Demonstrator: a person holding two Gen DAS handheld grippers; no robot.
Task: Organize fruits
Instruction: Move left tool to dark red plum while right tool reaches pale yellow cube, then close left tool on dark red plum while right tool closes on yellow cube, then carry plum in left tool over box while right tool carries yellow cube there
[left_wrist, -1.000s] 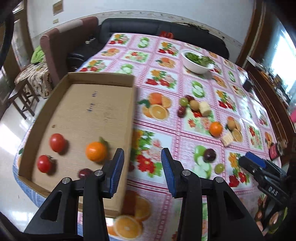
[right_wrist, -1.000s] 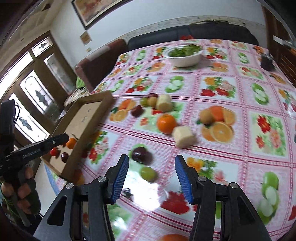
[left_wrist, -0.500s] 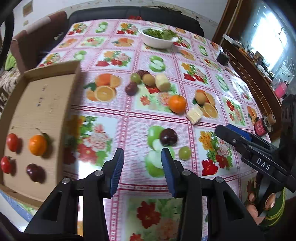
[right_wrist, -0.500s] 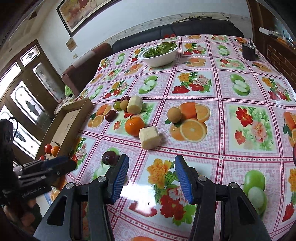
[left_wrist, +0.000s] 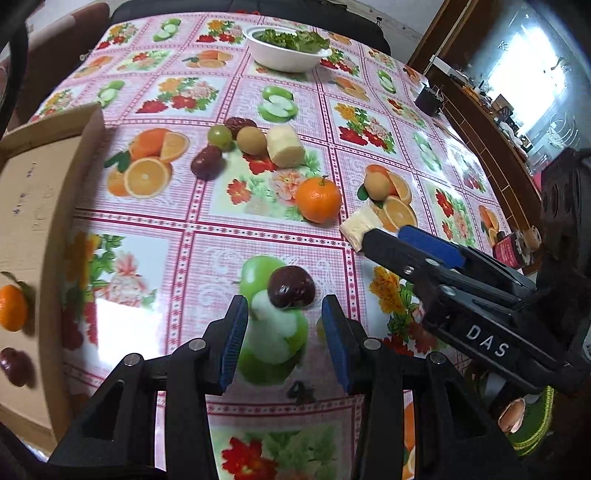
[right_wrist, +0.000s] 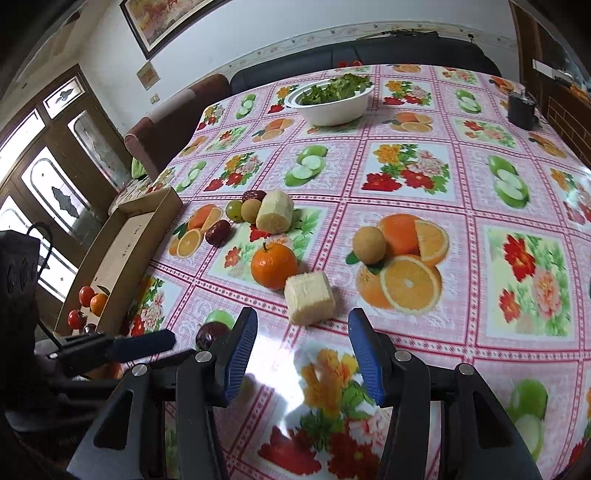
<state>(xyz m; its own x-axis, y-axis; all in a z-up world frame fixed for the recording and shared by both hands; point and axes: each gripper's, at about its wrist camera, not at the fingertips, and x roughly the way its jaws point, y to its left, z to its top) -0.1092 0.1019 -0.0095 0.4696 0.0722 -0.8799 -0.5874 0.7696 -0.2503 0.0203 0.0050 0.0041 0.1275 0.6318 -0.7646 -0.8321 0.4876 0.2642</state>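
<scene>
My left gripper (left_wrist: 282, 328) is open, its jaws just short of a dark plum (left_wrist: 291, 287) on the fruit-print tablecloth. A green grape (left_wrist: 320, 326) peeks from behind its right finger. My right gripper (right_wrist: 301, 352) is open and empty, just short of a pale cut fruit chunk (right_wrist: 309, 302). An orange (right_wrist: 274, 264) and a tan round fruit (right_wrist: 368, 245) lie beyond it. A cluster of grape, dates, tan fruit and another pale chunk (left_wrist: 285, 145) lies farther back. The cardboard tray (left_wrist: 33, 206) at left holds an orange (left_wrist: 13, 312) and a dark plum (left_wrist: 14, 366).
A white bowl of greens (right_wrist: 332, 99) stands at the table's far side. A dark cup (right_wrist: 521, 110) sits at the far right edge. A dark sofa and a brown chair (right_wrist: 173, 122) stand behind the table. A small jar (left_wrist: 511, 249) stands by the right edge.
My left gripper has swung right from over the tray and closed in on the dark plum. My right gripper has moved forward, from the plum and grape to the pale chunk.
</scene>
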